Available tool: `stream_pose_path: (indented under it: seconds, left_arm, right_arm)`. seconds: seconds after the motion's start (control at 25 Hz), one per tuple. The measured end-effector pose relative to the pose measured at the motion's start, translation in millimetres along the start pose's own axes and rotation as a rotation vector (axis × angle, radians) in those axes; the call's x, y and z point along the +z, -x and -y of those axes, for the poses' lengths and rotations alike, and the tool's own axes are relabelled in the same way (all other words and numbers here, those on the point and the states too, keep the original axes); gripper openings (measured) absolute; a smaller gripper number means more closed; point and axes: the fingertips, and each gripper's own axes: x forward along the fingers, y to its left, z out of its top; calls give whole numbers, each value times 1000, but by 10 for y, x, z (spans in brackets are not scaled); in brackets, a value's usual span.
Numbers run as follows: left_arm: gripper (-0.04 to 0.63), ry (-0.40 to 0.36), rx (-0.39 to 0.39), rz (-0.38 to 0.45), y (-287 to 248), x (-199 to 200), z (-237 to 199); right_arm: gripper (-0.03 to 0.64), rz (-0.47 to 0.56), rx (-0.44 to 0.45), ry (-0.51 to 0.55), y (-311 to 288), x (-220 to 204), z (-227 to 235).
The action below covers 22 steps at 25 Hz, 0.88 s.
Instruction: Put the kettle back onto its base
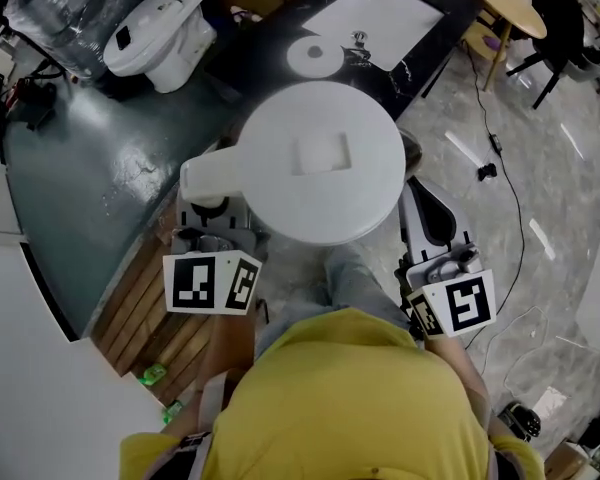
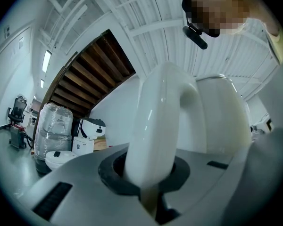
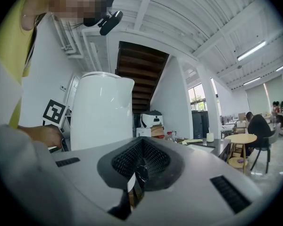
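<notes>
A white electric kettle (image 1: 320, 158) hangs in the air in front of me; in the head view I look down on its round lid. My left gripper (image 1: 212, 206) is shut on the kettle's handle (image 2: 155, 126), which fills the middle of the left gripper view with the kettle body (image 2: 224, 117) behind it. The round white base (image 1: 318, 56) lies on the dark table (image 1: 280, 28) beyond the kettle. To the kettle's right, my right gripper (image 1: 416, 183) is shut with nothing in it. The right gripper view shows the kettle (image 3: 101, 109) at the left.
A white toilet (image 1: 165, 28) stands left of the dark table. A white board (image 1: 380, 18) lies on that table next to the base. A round wooden table (image 1: 505, 3) and a seated person (image 1: 560, 18) are at the far right. A cable (image 1: 500, 168) runs over the floor.
</notes>
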Motion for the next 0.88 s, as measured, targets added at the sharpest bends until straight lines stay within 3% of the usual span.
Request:
stream_pose_path:
  seconds: [0.88]
  left_arm:
    - [40,0,120,25,-1334,-160,-55]
  right_arm:
    - [9,16,186,12,-1181,75,1003]
